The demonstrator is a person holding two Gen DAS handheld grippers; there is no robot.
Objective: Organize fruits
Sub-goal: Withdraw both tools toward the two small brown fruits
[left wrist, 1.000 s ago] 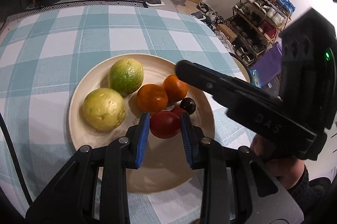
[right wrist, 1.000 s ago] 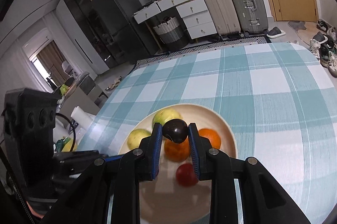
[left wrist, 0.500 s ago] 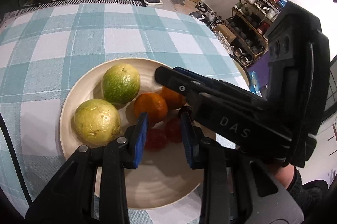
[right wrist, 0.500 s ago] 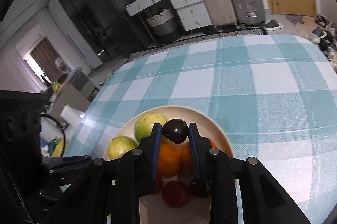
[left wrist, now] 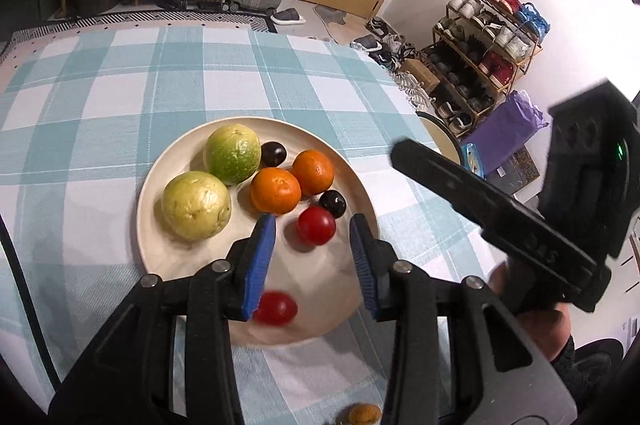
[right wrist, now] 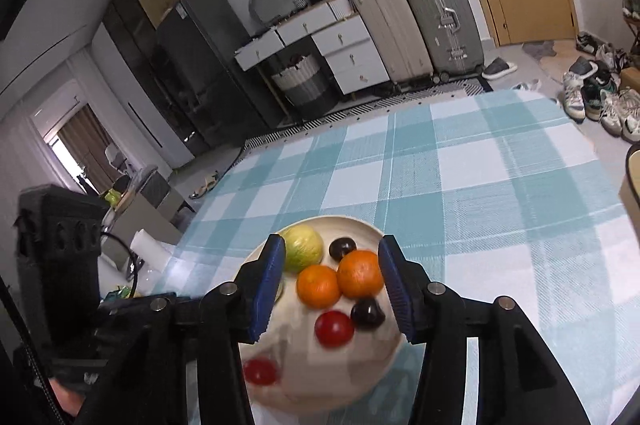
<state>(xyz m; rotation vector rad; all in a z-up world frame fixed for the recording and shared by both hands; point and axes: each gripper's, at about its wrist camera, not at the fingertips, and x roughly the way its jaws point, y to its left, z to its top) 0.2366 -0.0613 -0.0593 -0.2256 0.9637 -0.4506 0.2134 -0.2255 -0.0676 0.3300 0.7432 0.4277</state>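
Both the left gripper (left wrist: 312, 261) and right gripper (right wrist: 332, 281) hover over the fruit plate (left wrist: 160, 193), jaws opening, holding nothing.

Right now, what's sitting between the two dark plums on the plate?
The two oranges, touching side by side, lie between the far plum and the near plum on the plate; the left wrist view shows it best.

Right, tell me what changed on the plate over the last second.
Both tongs let go and are opening. The left tongs dropped a red tomato, now on the near part of the plate. The right tongs released a dark plum, now beside the green guava. The guavas, two oranges, other tomato and other plum stayed put.
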